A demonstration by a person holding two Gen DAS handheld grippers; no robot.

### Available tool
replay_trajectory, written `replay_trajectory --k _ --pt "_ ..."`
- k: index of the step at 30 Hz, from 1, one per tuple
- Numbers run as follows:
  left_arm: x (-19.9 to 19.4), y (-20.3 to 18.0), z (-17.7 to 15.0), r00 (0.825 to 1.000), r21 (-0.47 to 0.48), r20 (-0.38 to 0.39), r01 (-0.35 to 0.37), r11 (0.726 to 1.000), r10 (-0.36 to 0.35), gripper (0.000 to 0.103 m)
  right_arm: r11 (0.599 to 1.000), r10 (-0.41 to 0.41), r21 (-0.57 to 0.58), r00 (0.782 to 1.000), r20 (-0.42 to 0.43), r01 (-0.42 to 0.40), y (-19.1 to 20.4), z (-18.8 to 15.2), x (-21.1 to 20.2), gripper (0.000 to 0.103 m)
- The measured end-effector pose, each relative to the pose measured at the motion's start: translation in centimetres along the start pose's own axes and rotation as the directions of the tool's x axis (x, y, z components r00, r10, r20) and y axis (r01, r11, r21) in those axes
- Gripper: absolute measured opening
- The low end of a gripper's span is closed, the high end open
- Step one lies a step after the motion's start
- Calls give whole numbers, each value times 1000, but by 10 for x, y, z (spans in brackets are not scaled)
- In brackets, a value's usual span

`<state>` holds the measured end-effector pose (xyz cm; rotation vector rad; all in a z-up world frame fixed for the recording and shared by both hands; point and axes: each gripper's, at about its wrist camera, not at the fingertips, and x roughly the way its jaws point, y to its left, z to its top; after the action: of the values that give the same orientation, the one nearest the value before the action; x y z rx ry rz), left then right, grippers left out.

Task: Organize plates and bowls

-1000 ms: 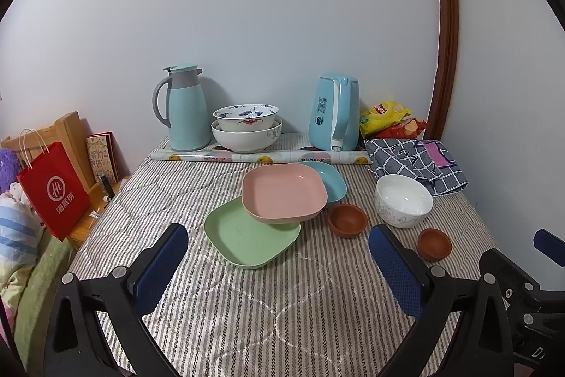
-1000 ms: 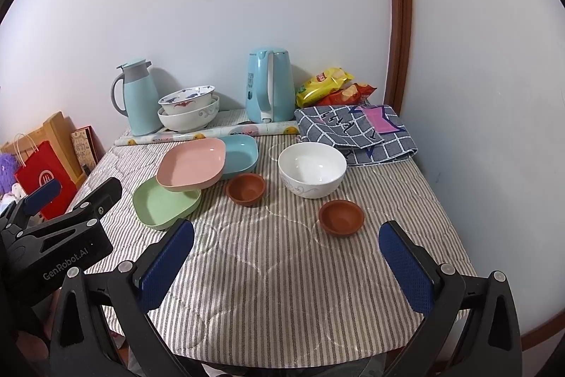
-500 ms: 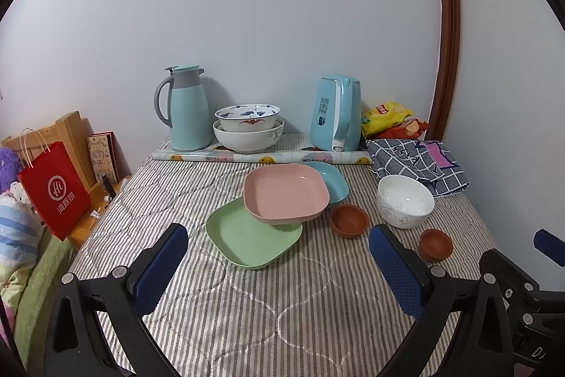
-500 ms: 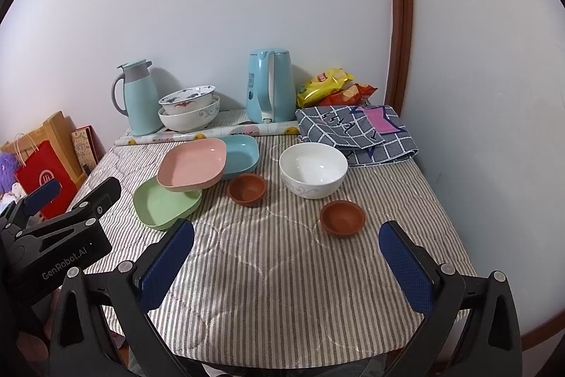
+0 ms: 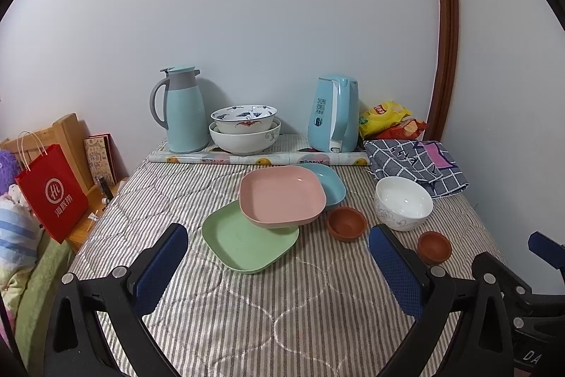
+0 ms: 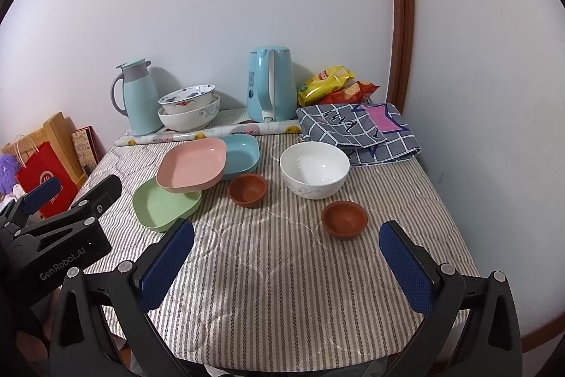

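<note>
We find the left gripper and the right gripper both spread wide, grasping nothing, above the striped table. The pink plate overlaps the green plate; the white bowl sits at twelve o'clock from the right gripper.

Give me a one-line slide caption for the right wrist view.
Open right gripper faces two brown bowls, a white bowl and three overlapping plates.
</note>
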<state>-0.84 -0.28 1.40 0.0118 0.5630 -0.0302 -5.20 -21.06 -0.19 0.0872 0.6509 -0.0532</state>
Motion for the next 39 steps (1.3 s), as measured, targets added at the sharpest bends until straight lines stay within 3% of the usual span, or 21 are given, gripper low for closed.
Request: replay_trajectory --k 12,32,39 --pt "34 -1 5 998 -4 -57 10 1000 -11 103 1000 -4 14 1000 10 4 -6 10 20 103" --pt "107 30 11 989 -72 -147 -18 997 7 103 1000 23 12 997 -76 -22 2 36 96 103" --pt "144 48 20 979 -125 -201 -41 991 15 102 998 51 -32 992 -112 -55 22 48 131 93"
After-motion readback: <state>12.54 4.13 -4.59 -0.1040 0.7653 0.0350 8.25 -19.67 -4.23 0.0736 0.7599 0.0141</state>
